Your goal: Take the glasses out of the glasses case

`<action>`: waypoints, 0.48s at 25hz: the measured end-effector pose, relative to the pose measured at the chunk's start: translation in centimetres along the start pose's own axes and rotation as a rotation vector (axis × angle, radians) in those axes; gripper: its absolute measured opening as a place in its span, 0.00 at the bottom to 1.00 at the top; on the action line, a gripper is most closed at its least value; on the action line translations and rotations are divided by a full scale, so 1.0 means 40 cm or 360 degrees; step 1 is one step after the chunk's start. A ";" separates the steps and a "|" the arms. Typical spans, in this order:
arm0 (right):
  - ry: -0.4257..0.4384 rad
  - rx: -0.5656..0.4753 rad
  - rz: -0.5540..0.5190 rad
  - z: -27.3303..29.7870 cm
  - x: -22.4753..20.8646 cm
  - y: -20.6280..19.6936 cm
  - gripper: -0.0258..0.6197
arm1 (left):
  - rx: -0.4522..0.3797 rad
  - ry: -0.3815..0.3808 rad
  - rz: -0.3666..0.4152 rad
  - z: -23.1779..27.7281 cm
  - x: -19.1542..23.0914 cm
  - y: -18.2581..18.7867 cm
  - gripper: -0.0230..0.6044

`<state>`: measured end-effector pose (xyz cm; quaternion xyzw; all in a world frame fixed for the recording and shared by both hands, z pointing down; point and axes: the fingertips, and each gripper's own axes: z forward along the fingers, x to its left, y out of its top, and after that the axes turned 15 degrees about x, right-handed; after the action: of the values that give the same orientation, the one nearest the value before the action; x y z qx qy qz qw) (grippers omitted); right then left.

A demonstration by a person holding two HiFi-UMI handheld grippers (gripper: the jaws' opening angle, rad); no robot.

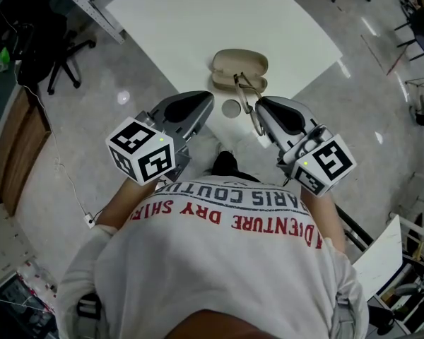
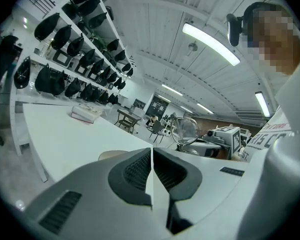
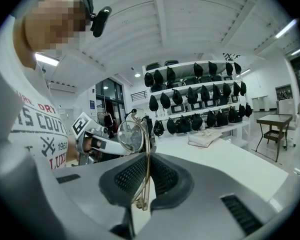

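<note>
Your right claw (image 3: pixel 147 159) grips the glasses (image 3: pixel 130 136), apparently out of the open case (image 1: pixel 239 65) at upper centre; your left claw (image 2: pixel 152 156) is closed, empty.

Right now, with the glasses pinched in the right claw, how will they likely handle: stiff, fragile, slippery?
The glasses look light: thin gold wire, carried by the right claw alone. They are probably fragile and a little springy, since the claw squeezes only the slim frame. They might swivel or slip, with a lens sticking out past the claw tips.
</note>
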<state>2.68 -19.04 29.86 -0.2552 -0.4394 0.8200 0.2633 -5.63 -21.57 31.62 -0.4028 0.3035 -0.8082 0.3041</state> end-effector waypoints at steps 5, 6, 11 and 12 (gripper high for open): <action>0.0009 -0.0002 -0.0002 -0.002 0.003 -0.008 0.10 | 0.0005 0.0011 -0.0007 0.002 -0.002 -0.010 0.09; 0.0012 0.0001 -0.0002 -0.001 0.003 -0.009 0.10 | 0.0007 0.0013 -0.0009 0.003 -0.001 -0.012 0.09; 0.0023 0.0006 0.0002 -0.004 -0.010 -0.013 0.10 | 0.0015 0.0021 -0.0015 0.018 -0.002 -0.006 0.09; 0.0026 0.0007 0.0003 -0.006 -0.014 -0.014 0.10 | 0.0018 0.0023 -0.0016 0.023 -0.003 -0.004 0.09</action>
<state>3.39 -19.00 30.32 -0.2617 -0.4352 0.8191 0.2667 -4.86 -21.59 32.14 -0.3967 0.2990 -0.8143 0.3002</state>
